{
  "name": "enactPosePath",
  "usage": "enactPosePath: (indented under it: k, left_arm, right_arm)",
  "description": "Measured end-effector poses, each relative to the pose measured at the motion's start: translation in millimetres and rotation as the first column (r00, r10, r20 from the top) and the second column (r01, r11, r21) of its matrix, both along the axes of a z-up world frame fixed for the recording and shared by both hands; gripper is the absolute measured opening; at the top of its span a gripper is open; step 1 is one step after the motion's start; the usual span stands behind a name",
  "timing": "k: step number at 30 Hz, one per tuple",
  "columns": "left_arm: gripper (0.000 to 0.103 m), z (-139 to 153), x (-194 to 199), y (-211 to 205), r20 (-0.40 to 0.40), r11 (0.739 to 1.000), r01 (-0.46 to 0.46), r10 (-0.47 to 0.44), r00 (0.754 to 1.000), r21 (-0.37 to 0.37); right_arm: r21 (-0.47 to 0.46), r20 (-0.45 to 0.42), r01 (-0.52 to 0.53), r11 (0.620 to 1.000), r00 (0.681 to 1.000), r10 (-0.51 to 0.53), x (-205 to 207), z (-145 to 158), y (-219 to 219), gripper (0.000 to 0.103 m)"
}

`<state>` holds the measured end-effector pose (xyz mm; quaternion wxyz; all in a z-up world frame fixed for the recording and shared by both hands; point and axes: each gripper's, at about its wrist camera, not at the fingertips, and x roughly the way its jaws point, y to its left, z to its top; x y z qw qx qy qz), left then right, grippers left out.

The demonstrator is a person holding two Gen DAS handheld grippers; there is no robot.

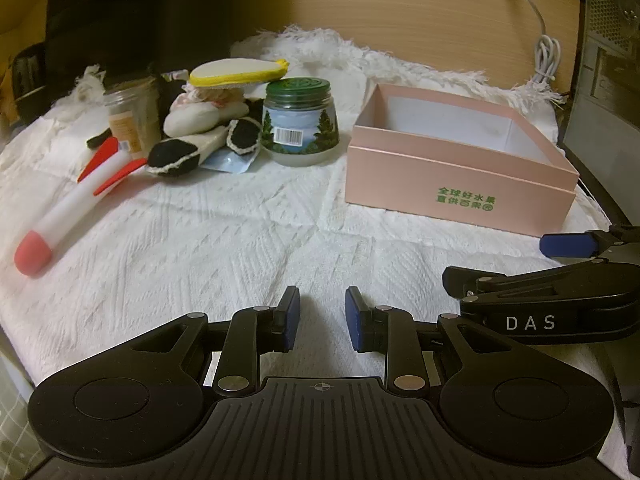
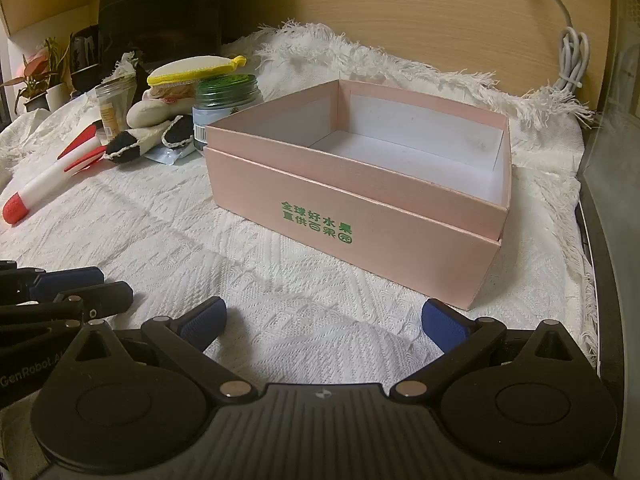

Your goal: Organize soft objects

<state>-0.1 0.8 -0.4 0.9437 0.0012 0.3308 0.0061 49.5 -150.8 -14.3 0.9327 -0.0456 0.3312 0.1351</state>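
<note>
A pile of soft things lies at the far left: a yellow-rimmed white pad [image 1: 240,72] [image 2: 192,70] on top, a cream stuffed piece [image 1: 200,118], black-and-cream knitted pieces [image 1: 176,158] [image 2: 128,142]. A white foam rocket [image 1: 76,204] [image 2: 48,174] with red tip and fins lies in front. An open pink box [image 1: 452,184] [image 2: 340,216] stands empty at the right. My left gripper [image 1: 322,318] is partly open and empty over the cloth. My right gripper [image 2: 324,318] is wide open and empty before the box; it also shows in the left wrist view [image 1: 568,244].
A green-lidded jar [image 1: 300,124] [image 2: 224,100] and a clear glass jar [image 1: 132,114] stand by the pile. A white textured cloth [image 1: 224,248] covers the table. A coiled white cable [image 1: 546,56] hangs on the wooden back wall. A dark case stands at right.
</note>
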Motion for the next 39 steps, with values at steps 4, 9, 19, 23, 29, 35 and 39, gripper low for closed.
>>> enactPosePath:
  k: [4, 9, 19, 23, 29, 35, 39]
  left_arm:
    - [0.028, -0.1, 0.4, 0.2, 0.001, 1.0, -0.002, 0.002, 1.0, -0.001]
    - [0.028, -0.9, -0.5, 0.8, 0.009, 1.0, -0.011, 0.011, 1.0, 0.004]
    - [0.028, -0.4, -1.1, -0.9, 0.01, 1.0, -0.015, 0.014, 1.0, 0.007]
    - [0.028, -0.4, -1.3, -1.3, 0.01, 1.0, -0.016, 0.016, 1.0, 0.008]
    - [0.028, -0.6, -1.4, -1.5, 0.009, 1.0, -0.017, 0.016, 1.0, 0.008]
    - [0.028, 0.1, -1.1, -2.1, 0.009, 1.0, -0.015, 0.015, 1.0, 0.009]
    - [0.028, 0.2, -0.8, -2.2, 0.009, 1.0, -0.016, 0.015, 1.0, 0.008]
  right_arm:
    - [0.002, -0.001, 0.0, 1.0, 1.0, 0.0, 0.1, 0.3, -0.6, 0.103]
    - [0.002, -0.001, 0.0, 1.0, 1.0, 0.0, 0.1, 0.5, -0.5, 0.103]
    - [0.002, -0.001, 0.0, 1.0, 1.0, 0.0, 0.0, 0.4, -0.6, 0.103]
    - [0.002, -0.001, 0.0, 1.0, 1.0, 0.0, -0.1, 0.4, -0.7, 0.103]
    - [0.002, -0.001, 0.0, 1.0, 1.0, 0.0, -0.1, 0.5, -0.8, 0.103]
    - [0.002, -0.001, 0.0, 1.0, 1.0, 0.0, -0.2, 0.7, -0.7, 0.103]
    - [0.002, -0.001, 0.0, 1.0, 1.0, 0.0, -0.2, 0.8, -0.7, 0.103]
